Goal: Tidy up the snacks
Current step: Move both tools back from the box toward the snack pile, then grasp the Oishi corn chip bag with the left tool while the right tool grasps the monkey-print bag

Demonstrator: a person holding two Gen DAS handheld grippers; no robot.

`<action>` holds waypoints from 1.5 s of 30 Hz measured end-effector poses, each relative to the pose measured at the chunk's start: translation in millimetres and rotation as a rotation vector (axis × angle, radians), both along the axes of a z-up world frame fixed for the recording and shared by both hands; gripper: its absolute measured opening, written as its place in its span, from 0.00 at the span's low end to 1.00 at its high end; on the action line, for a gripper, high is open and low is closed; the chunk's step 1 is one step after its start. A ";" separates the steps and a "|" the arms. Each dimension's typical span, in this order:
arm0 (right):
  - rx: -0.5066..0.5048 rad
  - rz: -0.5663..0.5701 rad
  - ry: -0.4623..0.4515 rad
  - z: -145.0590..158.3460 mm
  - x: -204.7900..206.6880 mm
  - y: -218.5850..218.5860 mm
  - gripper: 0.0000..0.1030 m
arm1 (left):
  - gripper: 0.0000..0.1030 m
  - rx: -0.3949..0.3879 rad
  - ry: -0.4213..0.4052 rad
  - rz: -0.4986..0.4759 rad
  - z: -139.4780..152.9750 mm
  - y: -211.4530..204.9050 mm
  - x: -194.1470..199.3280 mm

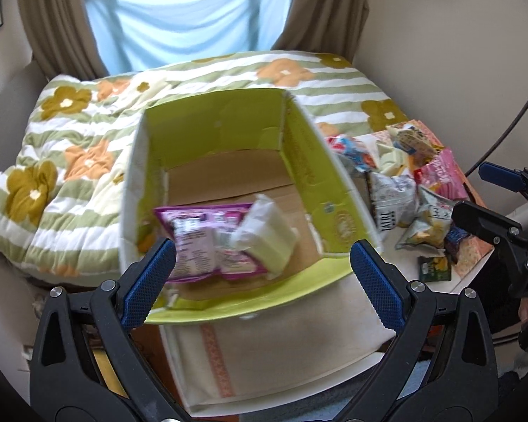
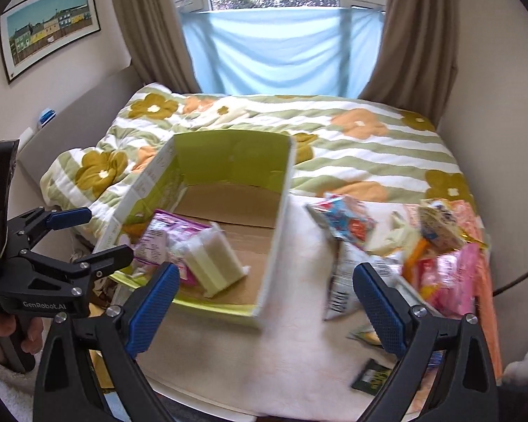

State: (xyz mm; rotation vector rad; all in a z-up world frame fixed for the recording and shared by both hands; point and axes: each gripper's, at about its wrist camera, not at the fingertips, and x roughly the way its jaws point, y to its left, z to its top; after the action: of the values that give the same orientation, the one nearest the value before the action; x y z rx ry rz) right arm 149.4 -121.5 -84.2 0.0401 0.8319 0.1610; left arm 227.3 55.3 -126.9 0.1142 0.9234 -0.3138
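both grippers gape empty; purple packet lies in box ahead.

Two blurry, perhaps snack, packets in box

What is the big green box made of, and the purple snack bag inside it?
The green box looks like cardboard: its floor is plain brown with folded flaps, and the walls have a printed, slightly glossy green skin. The purple snack bag seems to be thin plastic film, since it crinkles and shines, though the blur makes this uncertain.
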 end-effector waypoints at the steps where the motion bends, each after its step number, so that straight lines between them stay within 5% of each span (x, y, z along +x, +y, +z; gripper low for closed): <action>1: -0.007 -0.008 -0.007 0.4 -5.4 -14.0 0.95 | 0.96 -0.004 -0.002 -0.001 0.0 -9.7 -3.5; 14: -0.013 -0.062 -0.017 -21.5 -55.6 -182.4 0.97 | 0.96 -0.010 0.022 -0.035 -22.9 -177.1 -43.0; 19: -0.030 -0.061 0.077 -52.7 -54.5 -231.4 0.97 | 0.96 -0.011 0.071 -0.090 -48.0 -229.7 -40.7; 22: 0.043 -0.035 0.122 -76.4 -50.4 -250.7 0.97 | 0.96 -0.001 0.103 -0.123 -68.3 -251.0 -30.7; 35: 0.268 0.039 0.273 -168.2 -25.8 -266.1 0.97 | 0.96 0.040 0.200 -0.245 -148.6 -288.7 7.0; 38: 0.239 0.054 0.263 -172.2 -25.1 -261.4 0.98 | 0.93 0.034 0.209 -0.269 -155.8 -294.6 9.5; 42: 0.225 0.071 0.253 -173.7 -24.1 -257.1 0.98 | 0.69 0.014 0.240 -0.304 -163.1 -299.7 9.5; 45: 0.202 0.077 0.248 -174.8 -23.7 -254.5 0.97 | 0.63 0.024 0.237 -0.318 -165.0 -301.0 9.3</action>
State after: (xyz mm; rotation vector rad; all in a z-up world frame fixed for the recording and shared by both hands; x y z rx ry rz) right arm 125.7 -376.0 -259.0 0.2219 1.0630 0.3171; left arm 236.6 -245.8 -291.8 0.2513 1.1454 -0.6205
